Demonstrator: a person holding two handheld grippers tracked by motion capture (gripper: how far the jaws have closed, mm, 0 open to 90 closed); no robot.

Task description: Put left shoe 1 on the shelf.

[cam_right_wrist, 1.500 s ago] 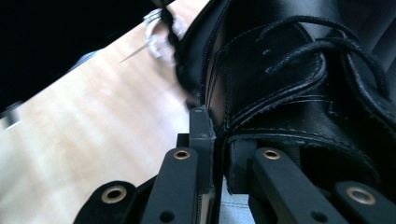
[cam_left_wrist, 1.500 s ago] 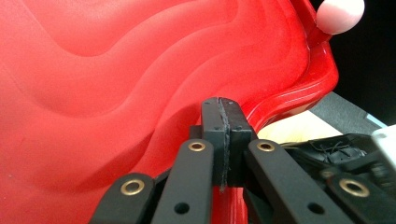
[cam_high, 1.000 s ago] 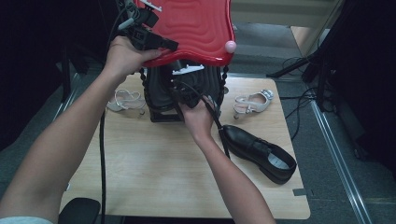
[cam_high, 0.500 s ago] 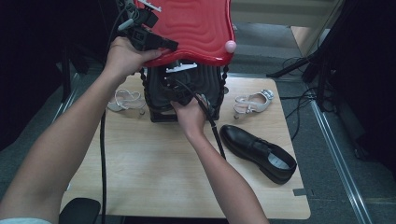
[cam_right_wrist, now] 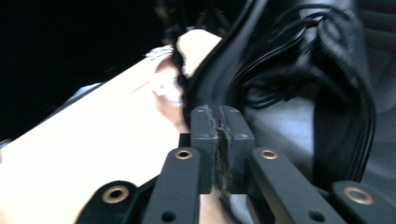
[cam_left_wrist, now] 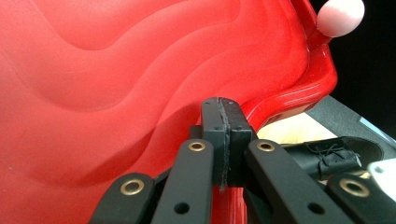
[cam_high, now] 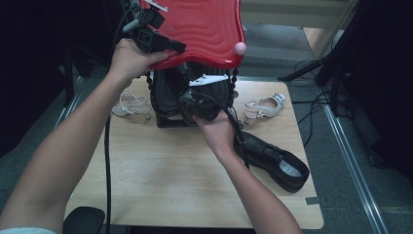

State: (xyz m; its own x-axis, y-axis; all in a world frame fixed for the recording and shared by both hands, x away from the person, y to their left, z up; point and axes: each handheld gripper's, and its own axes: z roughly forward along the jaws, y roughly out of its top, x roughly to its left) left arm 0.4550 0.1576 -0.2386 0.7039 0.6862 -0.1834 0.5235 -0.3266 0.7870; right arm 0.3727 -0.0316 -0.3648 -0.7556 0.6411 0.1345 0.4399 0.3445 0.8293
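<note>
Two grippers were busy at the far edge of the light wooden table (cam_high: 160, 185). The left gripper (cam_high: 168, 45), jaws closed on the rim of the glossy red wavy plastic lid (cam_high: 204, 29), propped it up, apparently to keep the black case (cam_high: 165, 121) beneath open. The right gripper (cam_high: 195, 105) was poking inside at the black leather lace-up shoe (cam_high: 168, 92); its jaws had just been closing and met pad to pad, nothing visibly caught. The matching black shoe (cam_high: 272, 158) waited near the right edge.
</note>
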